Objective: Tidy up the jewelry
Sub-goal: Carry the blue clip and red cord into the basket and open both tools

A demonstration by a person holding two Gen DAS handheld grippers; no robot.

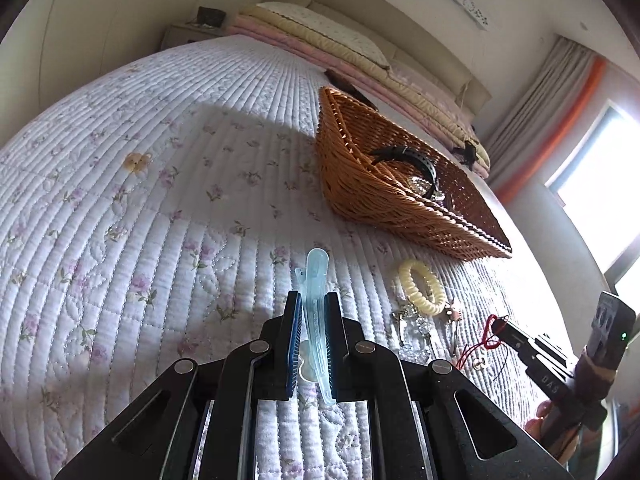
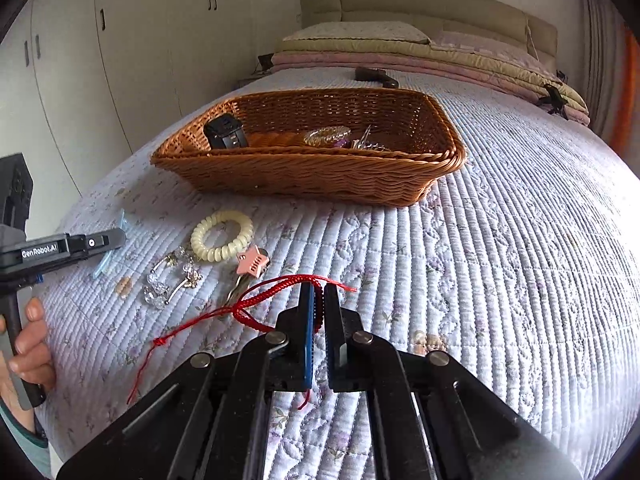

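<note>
Quilted floral bedspread (image 2: 500,264) fills the scene, with folded blankets and a padded headboard at the far end. On it sits the brown wicker basket (image 2: 440,172), already holding a black hair accessory (image 2: 225,133), a gold coiled tie (image 2: 326,135) and some small shiny pieces too tangled to name.

Down at the near edge, the left gripper (image 1: 313,298) is pinched on a pale blue hair clip (image 1: 316,280); the clip's tip sticks out past the fingertips, its tail running back between the pads. The person's hand (image 2: 28,344) wraps that tool's handle at the left of the right wrist view.

Over on the other side, the right gripper (image 2: 319,290) is clamped on a red braided cord bracelet (image 2: 264,300), its loose ends trailing leftward over the quilt.

Between tools and basket, several pieces lie on the quilt: a cream spiral hair tie (image 2: 222,236), a pink star clip (image 2: 253,262) just beside it, and crystal-studded hairpins (image 2: 170,280) nearby.
</note>
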